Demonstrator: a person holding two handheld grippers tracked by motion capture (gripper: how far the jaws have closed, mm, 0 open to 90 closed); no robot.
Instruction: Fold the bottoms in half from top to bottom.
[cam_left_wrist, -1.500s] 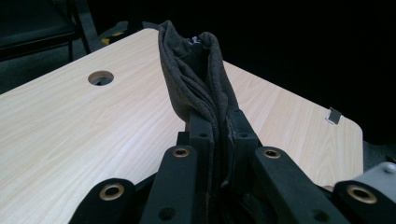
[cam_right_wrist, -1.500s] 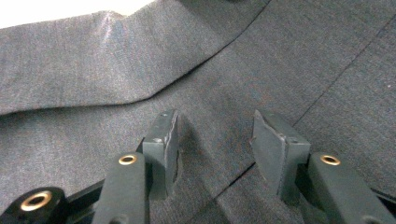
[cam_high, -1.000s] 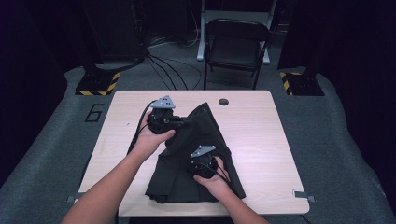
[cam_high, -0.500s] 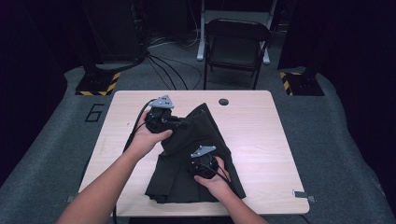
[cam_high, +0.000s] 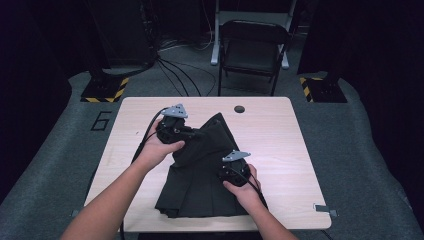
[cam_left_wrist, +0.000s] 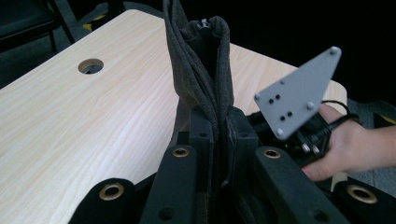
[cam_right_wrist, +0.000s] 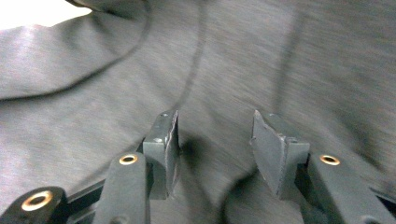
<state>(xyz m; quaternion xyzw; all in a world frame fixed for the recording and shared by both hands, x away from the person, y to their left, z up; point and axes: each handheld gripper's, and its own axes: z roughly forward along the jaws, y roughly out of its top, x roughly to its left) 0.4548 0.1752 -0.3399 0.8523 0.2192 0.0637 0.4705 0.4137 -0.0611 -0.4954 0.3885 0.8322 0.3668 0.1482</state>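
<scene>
We see a dark grey pleated garment, skirt-like, (cam_high: 200, 185) lying on the light wood desk (cam_high: 290, 150), its pleated hem toward the near edge and its upper part raised into a peak toward the desk's far half. The left hand-held gripper (cam_high: 192, 134) sits at the garment's upper left edge; in the left gripper view its jaws are closed on a doubled fold of the garment (cam_left_wrist: 201, 79), which stands up between them as a vertical ridge of grey fabric. The left hand (cam_high: 159, 147) holds that tool from the near side, with its grey three-cornered plate on top. The right hand-held gripper (cam_high: 225, 170) rests over the garment's right side, nearer to us than the left one, held by the right hand (cam_high: 246, 186). In the right gripper view its jaws stand apart, open, tips low over the fabric (cam_right_wrist: 233, 70); we cannot tell whether they touch it. The same tool (cam_left_wrist: 299, 135) shows in the left gripper view, just beyond the raised fold. A round cable hole (cam_high: 239, 108) lies in the desk's far edge area, apart from the garment. A black folding chair (cam_high: 252, 50) stands beyond the desk.
</scene>
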